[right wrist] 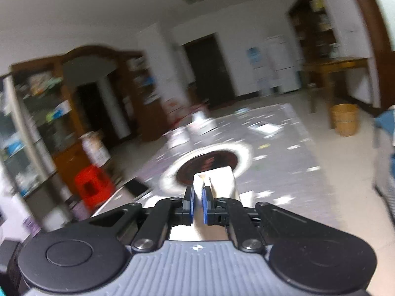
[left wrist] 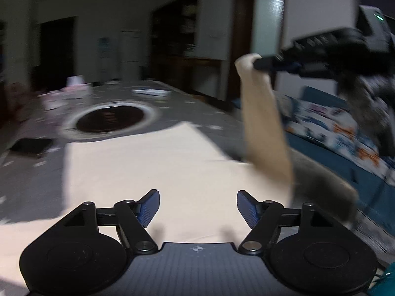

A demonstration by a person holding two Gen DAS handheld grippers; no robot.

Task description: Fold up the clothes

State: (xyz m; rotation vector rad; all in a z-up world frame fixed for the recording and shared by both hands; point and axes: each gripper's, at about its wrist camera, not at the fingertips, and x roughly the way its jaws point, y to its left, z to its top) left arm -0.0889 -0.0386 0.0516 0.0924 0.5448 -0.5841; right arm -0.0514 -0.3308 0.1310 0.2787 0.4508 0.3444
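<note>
Left wrist: right gripper point(left wrist: 256, 64) raised, apparently pinching garment point(left wrist: 264, 123).

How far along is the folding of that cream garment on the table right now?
Done: most of the cream garment lies flat on the grey table. In hand: the right gripper is shut on one end, lifting a strip of it above the table; the left gripper is open, holding nothing. Left: laying that strip over and any further folds.

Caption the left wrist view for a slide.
Right gripper lifts cream garment by one corner; left gripper open above it.
</note>
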